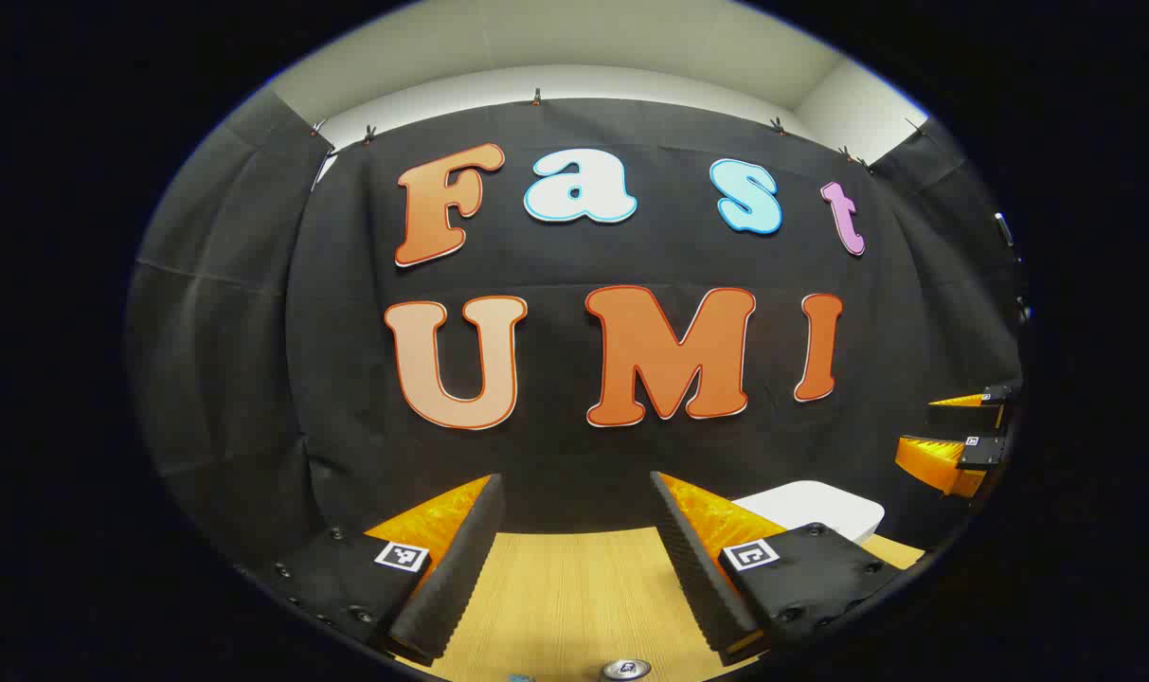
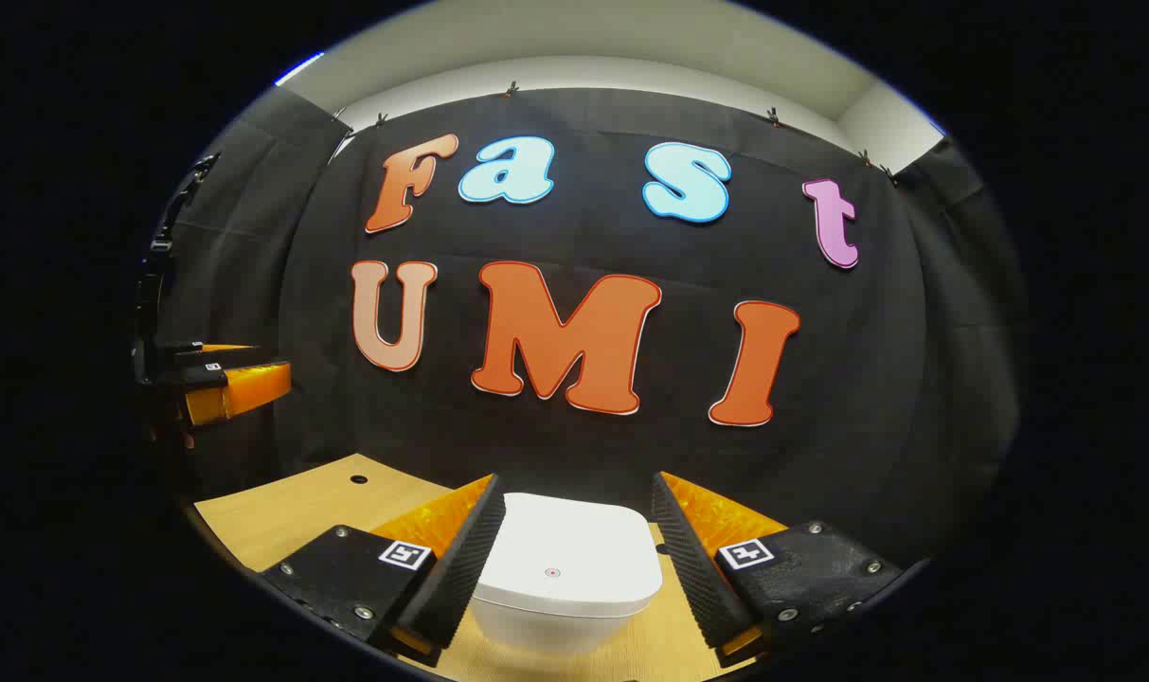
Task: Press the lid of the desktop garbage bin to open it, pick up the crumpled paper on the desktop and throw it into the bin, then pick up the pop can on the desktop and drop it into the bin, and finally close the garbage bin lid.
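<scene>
Both grippers gape wide, holding nothing. Right gripper (image 2: 574,554) frames white bin (image 2: 569,578), lid down, lower centre. Left gripper (image 1: 574,559): pop can (image 1: 625,670) top at bottom edge, no writing legible.

Left gripper (image 1: 579,568): ribbed jaws, black screwed mounts, square markers. Right gripper (image 2: 574,559) alike.

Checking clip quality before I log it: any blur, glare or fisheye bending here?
Left gripper view: sharp, evenly lit; strong fisheye bends the light wooden desktop, silver pop can cut off at the bottom. Right gripper view: sharp, white plastic garbage bin glare-free, lid down.
</scene>
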The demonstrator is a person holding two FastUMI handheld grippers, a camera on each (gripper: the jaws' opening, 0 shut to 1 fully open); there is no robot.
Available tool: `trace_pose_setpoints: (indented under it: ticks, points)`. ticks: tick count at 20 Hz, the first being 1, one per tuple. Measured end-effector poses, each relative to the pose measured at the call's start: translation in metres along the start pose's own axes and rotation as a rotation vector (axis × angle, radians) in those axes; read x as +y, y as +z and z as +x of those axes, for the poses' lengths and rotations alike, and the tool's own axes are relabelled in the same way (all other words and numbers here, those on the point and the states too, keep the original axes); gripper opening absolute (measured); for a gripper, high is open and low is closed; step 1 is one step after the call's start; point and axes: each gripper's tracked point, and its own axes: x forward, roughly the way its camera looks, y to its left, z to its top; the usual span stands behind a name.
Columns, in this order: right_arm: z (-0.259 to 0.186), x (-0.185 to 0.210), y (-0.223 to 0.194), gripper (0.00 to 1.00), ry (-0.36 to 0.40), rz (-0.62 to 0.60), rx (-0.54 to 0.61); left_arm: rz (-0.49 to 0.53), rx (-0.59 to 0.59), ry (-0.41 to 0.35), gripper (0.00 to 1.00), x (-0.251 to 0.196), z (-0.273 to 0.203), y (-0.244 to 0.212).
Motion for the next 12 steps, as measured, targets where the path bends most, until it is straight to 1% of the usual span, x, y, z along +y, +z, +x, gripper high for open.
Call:
trace_pose_setpoints:
  ticks: [3, 8, 10, 12]
  points:
    - [0.000, 0.001, 0.001, 0.95, 0.004, 0.014, -0.007, 0.009, 0.003, 0.009, 0.98, 0.001, -0.004, -0.002]
    - [0.003, 0.001, 0.002, 0.94, 0.014, 0.024, -0.006, 0.027, -0.011, 0.024, 0.96, 0.005, -0.007, 0.002]
    - [0.004, 0.004, 0.001, 0.95, 0.026, 0.045, -0.004, 0.025, -0.030, 0.052, 0.97, 0.014, -0.008, 0.007]
    - [0.007, 0.007, -0.004, 0.94, 0.040, 0.074, 0.024, 0.012, -0.036, 0.047, 0.99, 0.010, -0.007, 0.009]
